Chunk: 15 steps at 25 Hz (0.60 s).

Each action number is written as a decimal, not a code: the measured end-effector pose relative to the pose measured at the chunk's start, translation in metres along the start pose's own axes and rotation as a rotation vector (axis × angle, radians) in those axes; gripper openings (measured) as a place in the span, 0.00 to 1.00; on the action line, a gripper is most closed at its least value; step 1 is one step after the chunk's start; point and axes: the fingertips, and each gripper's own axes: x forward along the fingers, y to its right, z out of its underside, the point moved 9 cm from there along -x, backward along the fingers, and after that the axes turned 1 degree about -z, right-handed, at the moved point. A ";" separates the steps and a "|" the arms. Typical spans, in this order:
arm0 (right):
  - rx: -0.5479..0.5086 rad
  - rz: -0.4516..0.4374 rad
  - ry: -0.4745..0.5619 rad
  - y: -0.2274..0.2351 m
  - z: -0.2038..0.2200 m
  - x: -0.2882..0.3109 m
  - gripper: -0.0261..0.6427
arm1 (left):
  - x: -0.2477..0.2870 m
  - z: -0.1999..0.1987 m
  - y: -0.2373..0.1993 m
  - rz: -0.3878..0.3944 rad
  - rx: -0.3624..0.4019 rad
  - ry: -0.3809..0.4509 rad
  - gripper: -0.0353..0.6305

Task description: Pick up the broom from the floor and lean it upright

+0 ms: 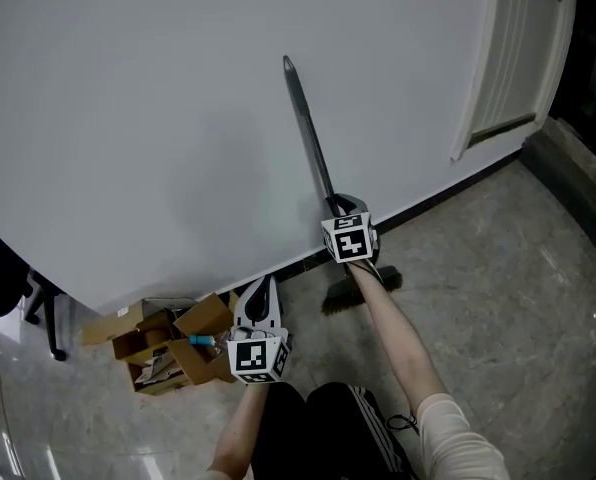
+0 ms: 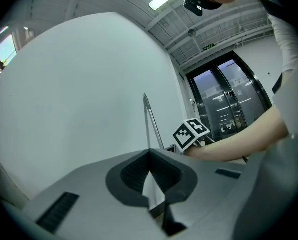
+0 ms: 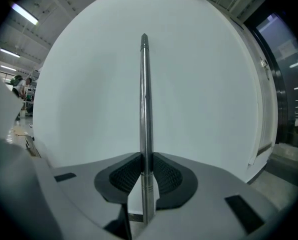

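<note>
The broom stands tilted against the white wall, its metal handle (image 1: 306,128) rising up and to the left and its dark bristle head (image 1: 361,290) on the floor by the skirting. My right gripper (image 1: 338,208) is shut on the handle's lower part. In the right gripper view the handle (image 3: 144,104) runs straight up between the pads of that gripper (image 3: 145,165). My left gripper (image 1: 261,288) hangs lower left, apart from the broom, its jaws together with nothing between them. From the left gripper (image 2: 149,155) I see the handle (image 2: 148,118) and the right gripper's marker cube (image 2: 190,133).
Open cardboard boxes (image 1: 168,346) lie on the floor by the wall at the left. A white door frame (image 1: 506,58) stands at the right. A dark chair leg (image 1: 48,318) shows at the far left. Glass doors (image 2: 229,104) appear behind the arm.
</note>
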 end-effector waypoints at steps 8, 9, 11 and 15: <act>-0.022 0.015 0.038 -0.003 0.000 -0.005 0.17 | -0.007 -0.011 -0.006 -0.030 -0.019 0.007 0.12; -0.014 0.006 0.045 -0.004 0.001 -0.005 0.17 | -0.006 -0.012 -0.006 -0.031 -0.021 0.011 0.12; 0.023 -0.034 0.057 -0.004 0.003 -0.003 0.32 | -0.001 -0.016 -0.007 -0.030 -0.022 0.023 0.12; 0.021 -0.059 0.082 0.001 -0.003 -0.013 0.39 | 0.004 -0.020 -0.001 -0.029 -0.029 0.037 0.12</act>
